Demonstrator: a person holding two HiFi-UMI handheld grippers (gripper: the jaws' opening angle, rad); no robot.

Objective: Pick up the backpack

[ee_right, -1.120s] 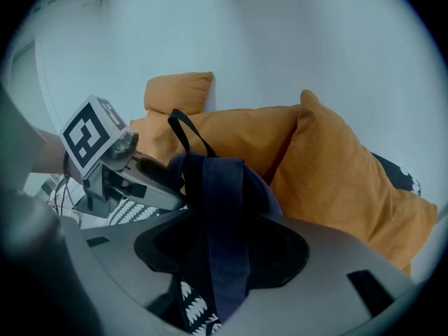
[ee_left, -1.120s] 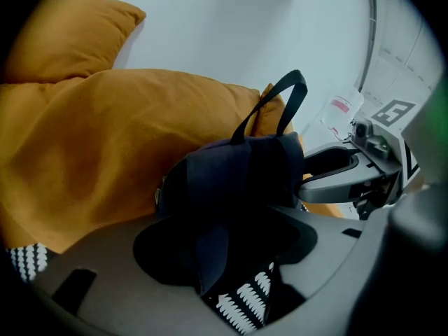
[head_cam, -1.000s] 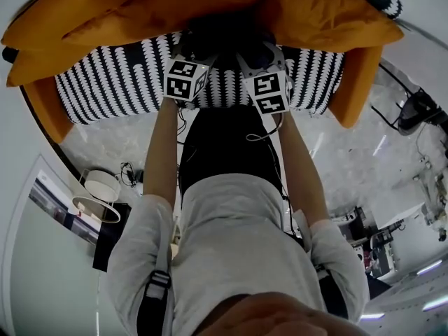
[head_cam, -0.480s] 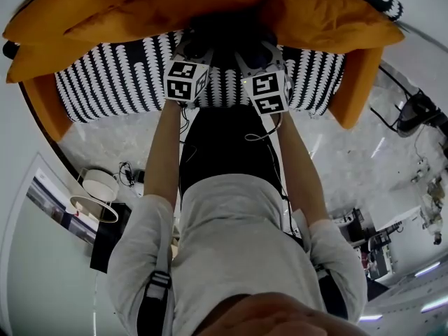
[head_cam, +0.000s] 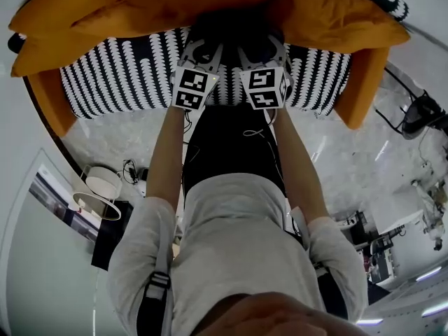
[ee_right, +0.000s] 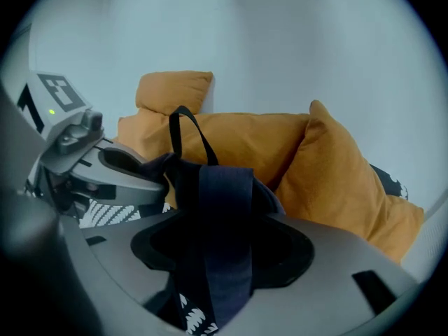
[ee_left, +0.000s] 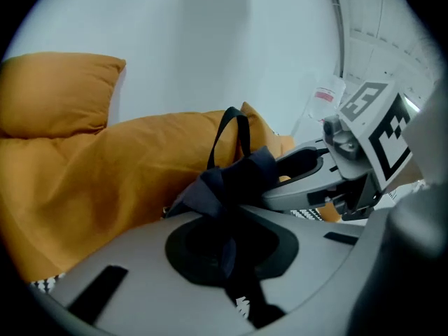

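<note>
— Where's the backpack (head_cam: 233, 33)?
— On the far side of the striped sofa (head_cam: 119, 75), against the orange cushions (head_cam: 329, 16), just ahead of both grippers.
— And the left gripper (ee_left: 225, 215)?
— Its jaws are closing, nipping a bunch of the dark fabric.
— The right gripper (ee_right: 213, 243)?
— I see its jaws opening wide, with the broad strap (ee_right: 224, 201) running between them.

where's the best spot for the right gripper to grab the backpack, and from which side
Take the wide flat strap, which runs between the right gripper's open jaws. Come from the front edge of the sofa, angled down: the backpack sits against the orange cushions, so the far side looks blocked.
</note>
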